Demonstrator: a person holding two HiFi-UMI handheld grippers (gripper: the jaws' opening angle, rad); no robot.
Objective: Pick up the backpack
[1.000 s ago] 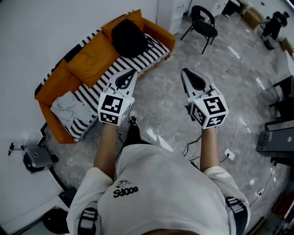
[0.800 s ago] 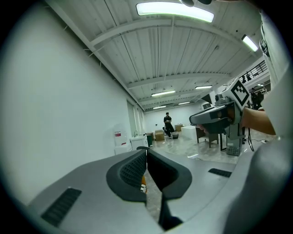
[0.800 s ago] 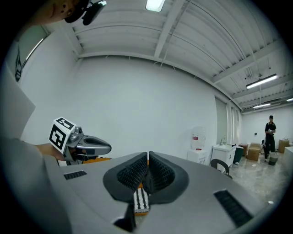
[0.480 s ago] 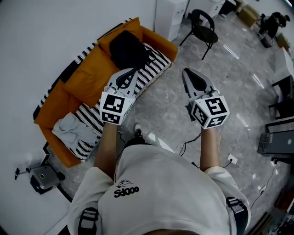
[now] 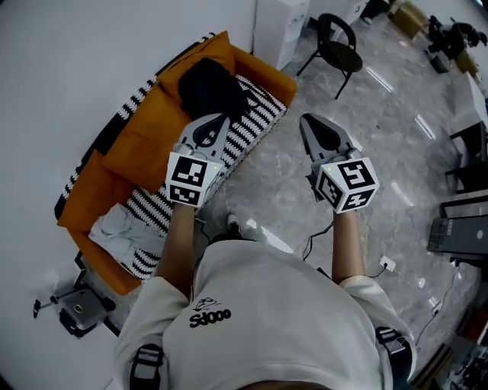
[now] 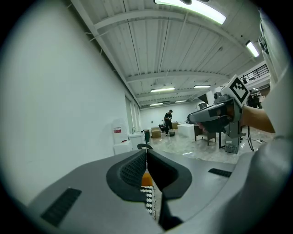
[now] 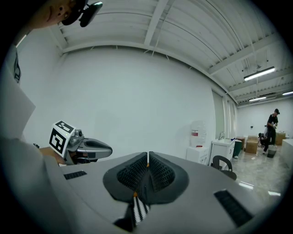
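The black backpack (image 5: 210, 87) lies on the far end of an orange sofa (image 5: 145, 129) with a black-and-white striped seat. In the head view my left gripper (image 5: 223, 117) is held out over the sofa's front edge, just short of the backpack, jaws shut and empty. My right gripper (image 5: 303, 119) hovers over the grey floor to the right of the sofa, also shut and empty. In the left gripper view the shut jaws (image 6: 146, 154) hide all but a sliver of the sofa. The right gripper view's jaws (image 7: 147, 157) are likewise shut.
A grey cloth (image 5: 126, 228) lies on the sofa's near end. A black chair (image 5: 335, 39) and a white cabinet (image 5: 278, 23) stand beyond the sofa. Cables (image 5: 313, 244) trail on the floor. A small device (image 5: 76, 312) sits at lower left. Desks line the right edge.
I have stepped nearer: the sofa and backpack have slid down the head view toward my grippers. Both grippers stay shut and level in front of me.
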